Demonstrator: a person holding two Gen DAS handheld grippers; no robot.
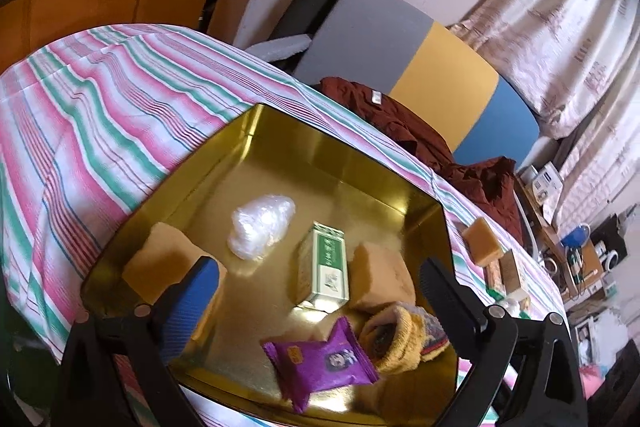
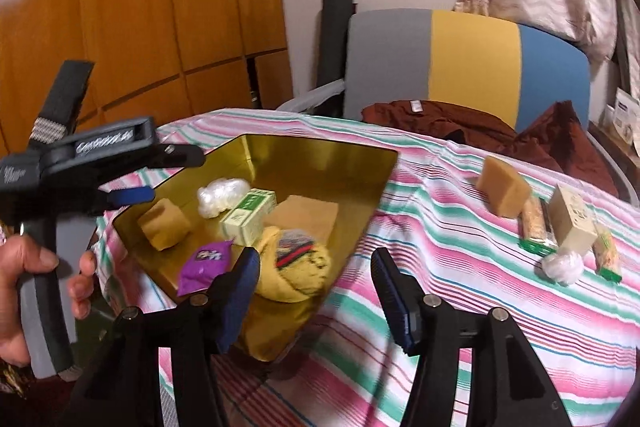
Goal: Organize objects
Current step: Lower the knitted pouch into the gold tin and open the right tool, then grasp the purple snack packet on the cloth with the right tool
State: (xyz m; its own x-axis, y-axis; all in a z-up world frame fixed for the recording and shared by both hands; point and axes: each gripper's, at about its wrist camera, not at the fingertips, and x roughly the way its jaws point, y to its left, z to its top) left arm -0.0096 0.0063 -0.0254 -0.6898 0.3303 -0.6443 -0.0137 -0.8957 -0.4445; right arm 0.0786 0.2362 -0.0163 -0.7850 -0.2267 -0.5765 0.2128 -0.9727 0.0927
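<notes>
Sock dropped in tray; more items wait outside.
Right gripper [image 2: 312, 291] empty, jaws apart, yellow sock [image 2: 294, 273] just beyond its left finger in gold tray [image 2: 360, 211]; left gripper [image 1: 320, 285] open over tray; next, probably sponge [image 2: 505, 190] far right.

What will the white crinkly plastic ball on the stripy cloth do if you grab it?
The white plastic ball looks like scrunched thin film, so it would probably squash between the fingers rather than stay round. It seems very light for its size. Its lumpy shape on the soft striped cloth suggests it would scoot or wobble, not roll far.
</notes>
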